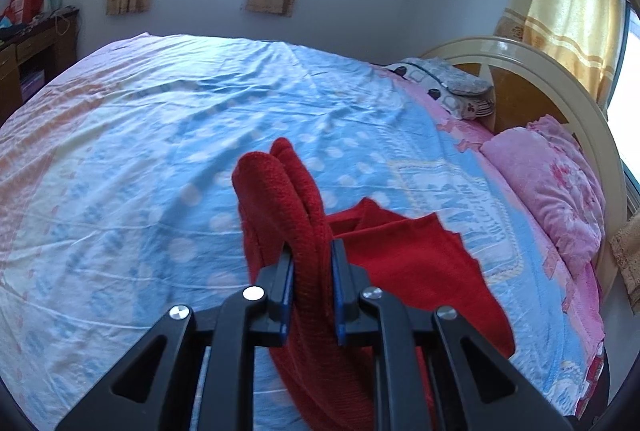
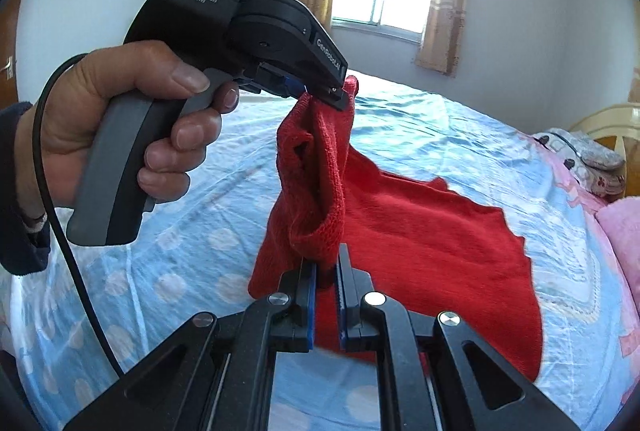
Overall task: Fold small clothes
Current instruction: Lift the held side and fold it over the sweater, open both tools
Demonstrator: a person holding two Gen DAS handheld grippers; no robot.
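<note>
A small red knitted garment [image 1: 400, 255] hangs above the bed, held by both grippers. My left gripper [image 1: 312, 263] is shut on a thick bunched edge of it, which sticks up between the blue pads. In the right wrist view the left gripper [image 2: 336, 93] shows from the side, held by a hand and pinching the garment's top. My right gripper [image 2: 326, 271] is shut on a lower fold of the red garment [image 2: 420, 227]. The rest of the cloth drapes down to the right, over the sheet.
The bed [image 1: 160, 151] has a blue and pink patterned sheet. Pink pillows [image 1: 556, 187] and a grey patterned one [image 1: 448, 83] lie by the curved headboard [image 1: 532, 71]. A wooden desk [image 1: 36, 47] stands at far left. A cable [image 2: 60, 231] hangs from the left hand.
</note>
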